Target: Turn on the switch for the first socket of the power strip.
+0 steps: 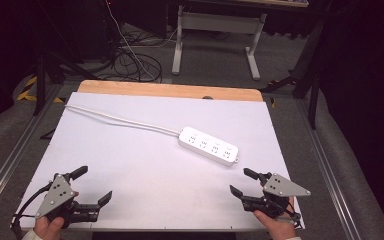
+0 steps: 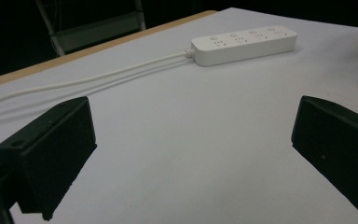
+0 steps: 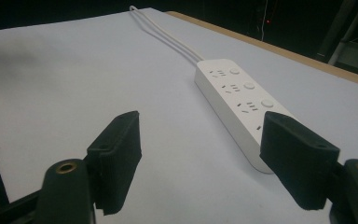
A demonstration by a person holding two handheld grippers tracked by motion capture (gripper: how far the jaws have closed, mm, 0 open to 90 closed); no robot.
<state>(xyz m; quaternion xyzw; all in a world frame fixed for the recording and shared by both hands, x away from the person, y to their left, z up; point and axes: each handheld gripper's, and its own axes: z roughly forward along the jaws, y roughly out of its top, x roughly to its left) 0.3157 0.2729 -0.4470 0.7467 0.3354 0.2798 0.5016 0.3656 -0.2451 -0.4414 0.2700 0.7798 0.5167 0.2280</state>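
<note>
No legible text, brand, number or sign in any view. I checked the white power strip [image 1: 209, 146] from above and along my own jaws: its top face carries socket holes and round buttons only, with no printed marking that I can make out. In my right gripper view the nearest sockets are sharp enough to read, and they are blank. The white tabletop [image 1: 145, 170] bears no label. The grey plates on my grippers show holes, no lettering. Yellow-and-black striped tape [image 1: 27, 89] lies on the floor at far left, a pattern without words.
</note>
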